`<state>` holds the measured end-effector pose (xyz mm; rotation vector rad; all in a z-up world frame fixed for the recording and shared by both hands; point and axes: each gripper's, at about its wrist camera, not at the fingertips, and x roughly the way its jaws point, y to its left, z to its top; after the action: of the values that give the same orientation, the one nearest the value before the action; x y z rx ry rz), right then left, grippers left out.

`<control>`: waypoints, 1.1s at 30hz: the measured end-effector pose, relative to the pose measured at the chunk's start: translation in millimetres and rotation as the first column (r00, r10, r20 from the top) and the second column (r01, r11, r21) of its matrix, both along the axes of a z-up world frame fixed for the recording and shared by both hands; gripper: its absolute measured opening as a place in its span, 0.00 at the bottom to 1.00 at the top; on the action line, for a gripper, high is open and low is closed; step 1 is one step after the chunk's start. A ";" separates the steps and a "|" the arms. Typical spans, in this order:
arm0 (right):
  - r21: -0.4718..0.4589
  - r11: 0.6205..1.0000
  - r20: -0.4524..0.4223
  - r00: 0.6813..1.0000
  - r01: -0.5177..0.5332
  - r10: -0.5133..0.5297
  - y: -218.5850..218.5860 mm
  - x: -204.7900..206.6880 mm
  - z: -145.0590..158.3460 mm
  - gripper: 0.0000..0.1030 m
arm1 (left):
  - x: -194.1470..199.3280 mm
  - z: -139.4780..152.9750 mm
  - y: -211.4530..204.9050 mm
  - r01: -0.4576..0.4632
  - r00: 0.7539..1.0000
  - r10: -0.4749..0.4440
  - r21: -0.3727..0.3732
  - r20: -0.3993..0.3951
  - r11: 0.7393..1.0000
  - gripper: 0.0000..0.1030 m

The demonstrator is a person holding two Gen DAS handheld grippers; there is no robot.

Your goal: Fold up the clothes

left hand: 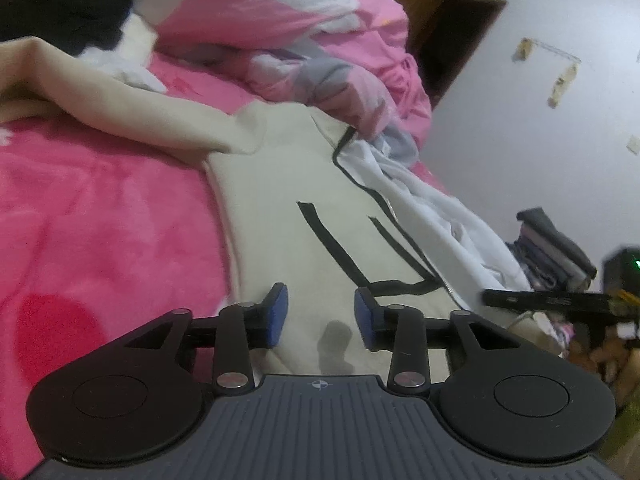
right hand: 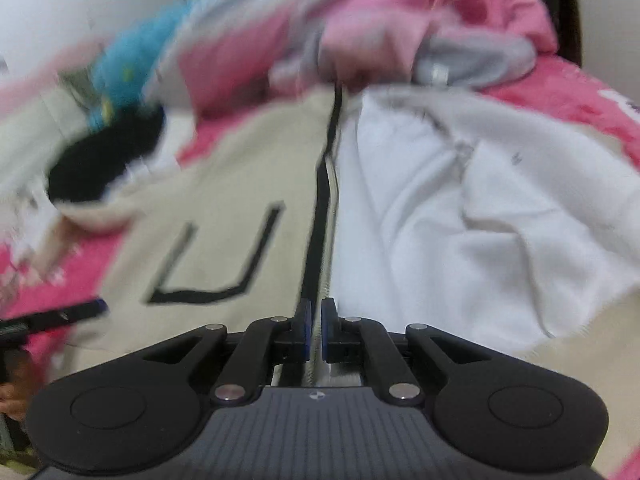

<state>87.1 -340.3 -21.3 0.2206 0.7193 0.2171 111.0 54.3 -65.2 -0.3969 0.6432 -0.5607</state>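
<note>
Pink fleece bedspread [left hand: 100, 208] lying under everything. Cream zip jacket [left hand: 280, 208] lying flat on it, long axis running away from grippers, collar end tucking under rumpled pink quilt [left hand: 280, 20]. Sleeve [left hand: 120, 96] stretching sideways from jacket. Black U-shaped trim [right hand: 212, 268] beside zipper [right hand: 320, 200]. Right gripper [right hand: 316, 332] pinching zipper edge. Left gripper [left hand: 320, 316] hovering spread over jacket hem.

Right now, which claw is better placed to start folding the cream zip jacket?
Probably right. The right claw looks closed on the cream zip jacket at its zipper edge, near the hem. The left claw is open above the fabric, holding nothing.
</note>
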 end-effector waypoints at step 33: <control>0.597 0.377 -0.132 0.549 0.709 -0.825 -295.0 -79.5 -70.4 0.02 | -30.6 10.9 -55.6 -0.026 1.000 0.025 0.226 0.008 0.974 0.46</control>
<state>7.6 -635.3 -91.7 1.1258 0.2544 -0.4794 80.4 -1.4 -54.3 -0.1893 0.6879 -0.4583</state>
